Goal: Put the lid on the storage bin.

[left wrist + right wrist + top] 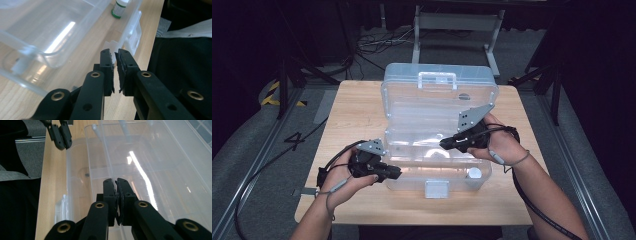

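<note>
High view: on a wooden table (pixel 357 110), a clear plastic box (pixel 412 182) with its lid thrown back and upright. Inside, a clear tray (pixel 422 145), long axis running left to right along the box. Right gripper (pixel 443 144) reaching in from the right, tips over the middle of the tray. Left gripper (pixel 398 172) outside, tips just at the left end of the front wall. A small white bottle (pixel 474 173) in the front right corner, a latch (pixel 436 188) at the front middle.

Left gripper view: left gripper (pixel 113 53) with pads drawn almost together, a thin slit between them, nothing in it. Hangs above the table beside the front wall of the box (pixel 50 62), latch (pixel 132 37) just ahead, bottle (pixel 119 6) farther along the same wall.

Right gripper view: right gripper (pixel 116 181) closed, apparently pinching the thin middle wall of the tray (pixel 150 157), though hard to be sure through clear plastic. Tray stretching straight away from the pads, box (pixel 75 170) around it, left gripper (pixel 63 143) well off at the far end.

Judged from this: to lift the tray level, needs a second hold at its left end. Lies up and inward from the left pads, across the box wall. Left hand the nearer one for that.
</note>
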`<move>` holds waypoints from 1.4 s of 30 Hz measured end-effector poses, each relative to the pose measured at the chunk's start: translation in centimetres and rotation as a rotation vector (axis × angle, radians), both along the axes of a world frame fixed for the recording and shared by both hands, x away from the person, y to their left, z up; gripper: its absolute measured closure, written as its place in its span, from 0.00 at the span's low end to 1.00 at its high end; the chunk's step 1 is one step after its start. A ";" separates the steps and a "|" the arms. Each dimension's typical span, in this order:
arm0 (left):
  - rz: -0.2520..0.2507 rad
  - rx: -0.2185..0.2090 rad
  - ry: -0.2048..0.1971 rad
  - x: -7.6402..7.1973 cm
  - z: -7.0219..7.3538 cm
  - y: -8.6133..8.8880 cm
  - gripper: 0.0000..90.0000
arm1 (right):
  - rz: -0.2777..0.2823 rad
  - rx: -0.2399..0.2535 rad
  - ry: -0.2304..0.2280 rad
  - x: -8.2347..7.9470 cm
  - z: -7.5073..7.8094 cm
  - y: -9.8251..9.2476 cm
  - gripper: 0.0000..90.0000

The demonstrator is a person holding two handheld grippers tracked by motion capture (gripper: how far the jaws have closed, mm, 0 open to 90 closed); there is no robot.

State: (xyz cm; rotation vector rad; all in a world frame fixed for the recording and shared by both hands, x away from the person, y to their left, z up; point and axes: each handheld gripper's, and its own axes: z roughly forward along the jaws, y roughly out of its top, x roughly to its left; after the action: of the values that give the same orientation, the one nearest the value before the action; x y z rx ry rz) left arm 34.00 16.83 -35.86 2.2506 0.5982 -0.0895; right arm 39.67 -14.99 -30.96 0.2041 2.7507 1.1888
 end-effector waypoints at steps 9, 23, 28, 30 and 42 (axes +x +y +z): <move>0.058 -0.074 -0.035 0.0 2.1 1.5 1.00 | 0.002 0.012 -0.005 -0.1 -0.2 -0.1 0.96; 0.148 -0.164 -0.114 1.1 4.3 2.4 1.00 | 0.006 0.019 -0.003 -0.3 -0.4 -0.1 0.96; 0.147 -0.159 -0.124 1.2 5.0 2.1 1.00 | 0.001 0.022 -0.006 -0.6 -0.5 -0.2 0.96; 0.156 -0.171 -0.129 1.2 5.3 2.0 1.00 | -0.002 0.024 -0.009 -0.7 -0.6 -0.2 0.96; 0.290 -0.190 -0.174 2.8 6.0 1.9 1.00 | -0.003 0.037 -0.039 -1.2 -1.0 -0.4 0.96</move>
State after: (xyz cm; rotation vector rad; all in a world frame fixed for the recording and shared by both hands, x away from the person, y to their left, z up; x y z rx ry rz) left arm 36.82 18.73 -29.86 1.9441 0.7795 0.1855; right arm 38.50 -15.43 -31.93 0.1861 2.6954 1.2308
